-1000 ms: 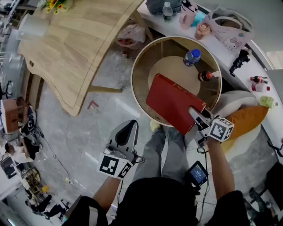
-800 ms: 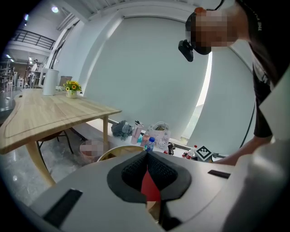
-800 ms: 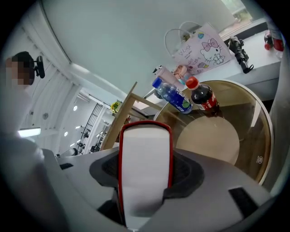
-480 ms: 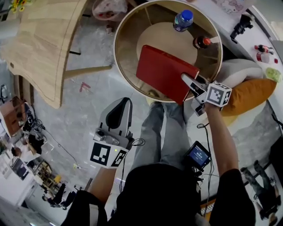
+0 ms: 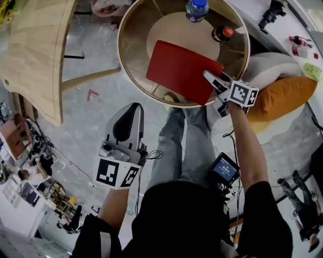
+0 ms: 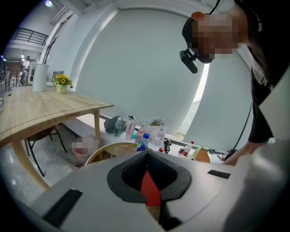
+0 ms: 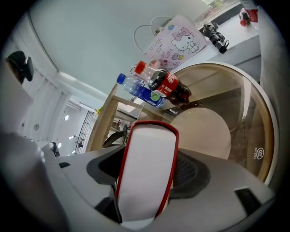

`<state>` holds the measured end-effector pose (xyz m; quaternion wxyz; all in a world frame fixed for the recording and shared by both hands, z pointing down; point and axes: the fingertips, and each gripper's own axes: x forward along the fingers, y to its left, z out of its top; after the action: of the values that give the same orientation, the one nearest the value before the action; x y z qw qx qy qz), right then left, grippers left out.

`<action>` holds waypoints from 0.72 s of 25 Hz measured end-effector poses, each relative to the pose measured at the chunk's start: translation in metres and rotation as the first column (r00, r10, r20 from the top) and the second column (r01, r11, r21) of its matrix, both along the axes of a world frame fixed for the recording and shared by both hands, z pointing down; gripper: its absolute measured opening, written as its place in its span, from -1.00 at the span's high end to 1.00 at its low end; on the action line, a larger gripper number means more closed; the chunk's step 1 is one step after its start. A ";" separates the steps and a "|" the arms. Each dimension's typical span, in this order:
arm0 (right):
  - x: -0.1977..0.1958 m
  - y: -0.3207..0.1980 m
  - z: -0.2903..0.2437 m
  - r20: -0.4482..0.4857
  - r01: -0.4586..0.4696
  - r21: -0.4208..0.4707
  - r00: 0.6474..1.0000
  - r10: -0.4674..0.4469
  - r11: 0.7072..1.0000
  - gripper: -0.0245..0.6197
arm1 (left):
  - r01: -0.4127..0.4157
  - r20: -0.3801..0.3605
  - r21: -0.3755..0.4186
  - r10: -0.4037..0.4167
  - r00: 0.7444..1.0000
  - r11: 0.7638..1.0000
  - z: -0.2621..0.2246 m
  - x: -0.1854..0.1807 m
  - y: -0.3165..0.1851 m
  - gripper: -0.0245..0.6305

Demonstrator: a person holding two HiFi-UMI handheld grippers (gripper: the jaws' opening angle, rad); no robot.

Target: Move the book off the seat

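Observation:
The red book [image 5: 179, 70] lies flat on the glass top of the round table [image 5: 124, 65]. My right gripper [image 5: 213, 80] is at its near right corner. The book's white page edge [image 7: 145, 176] stands between the jaws in the right gripper view. These jaws have just been opening and sit loose round the book. My left gripper [image 5: 132, 110] hangs lower left over the floor, away from the book. It points at the table, its tips together [image 6: 147, 174] and holding nothing.
A water bottle [image 5: 196, 9] and a cola bottle [image 5: 222, 33] stand on the round table's far side. An orange cushion [image 5: 282, 95] on a white seat [image 5: 267, 68] lies to the right. A wooden table [image 5: 35, 55] is at the left, and the person's legs [image 5: 194, 141] below.
My right gripper has come down with the book, which went from tilted to flat on the glass top. The left gripper sank a little.

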<state>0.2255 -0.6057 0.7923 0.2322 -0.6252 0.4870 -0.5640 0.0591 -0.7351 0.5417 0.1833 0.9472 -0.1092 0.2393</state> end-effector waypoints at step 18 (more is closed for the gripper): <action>0.020 0.030 0.047 -0.469 0.022 -0.436 0.848 -0.248 0.900 -0.09 | -0.028 -0.015 -0.019 0.028 1.000 0.999 0.003 0.014 0.003 0.88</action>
<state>0.2452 -0.5755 0.8393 -0.0854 -0.7507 0.4436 -0.4821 0.0732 -0.7325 0.5450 0.1897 0.9486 -0.0925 0.2360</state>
